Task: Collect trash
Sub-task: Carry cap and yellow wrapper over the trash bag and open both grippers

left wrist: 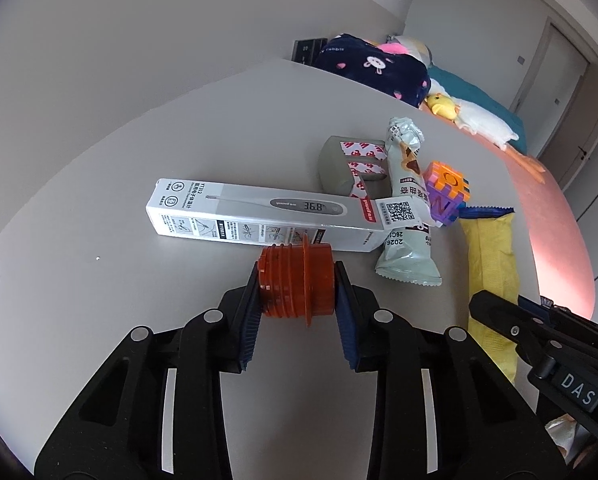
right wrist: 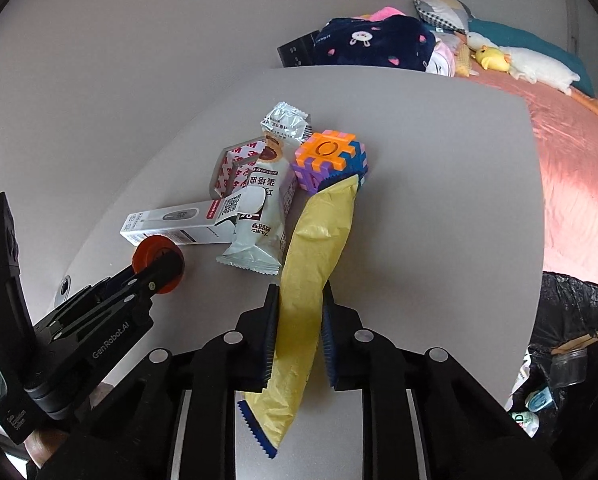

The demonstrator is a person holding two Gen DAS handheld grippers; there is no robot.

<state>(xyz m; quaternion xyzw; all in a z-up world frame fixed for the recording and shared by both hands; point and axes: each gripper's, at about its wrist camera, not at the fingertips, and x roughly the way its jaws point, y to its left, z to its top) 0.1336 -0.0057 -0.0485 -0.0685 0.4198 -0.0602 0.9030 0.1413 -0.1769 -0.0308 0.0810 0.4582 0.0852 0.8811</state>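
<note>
left hand-held gripper (left wrist: pixel 297 286): clamped on orange cap (left wrist: pixel 295 286) | right hand-held gripper (right wrist: pixel 299 332): clamped on yellow wrapper (right wrist: pixel 319 240) | worktop (left wrist: pixel 139 160): box (left wrist: pixel 255 216), cube (right wrist: pixel 331 160)

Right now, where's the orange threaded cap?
Clamped between the left gripper's pads, the orange threaded cap sits just in front of the thermometer box, left of the pale snack wrapper.
</note>
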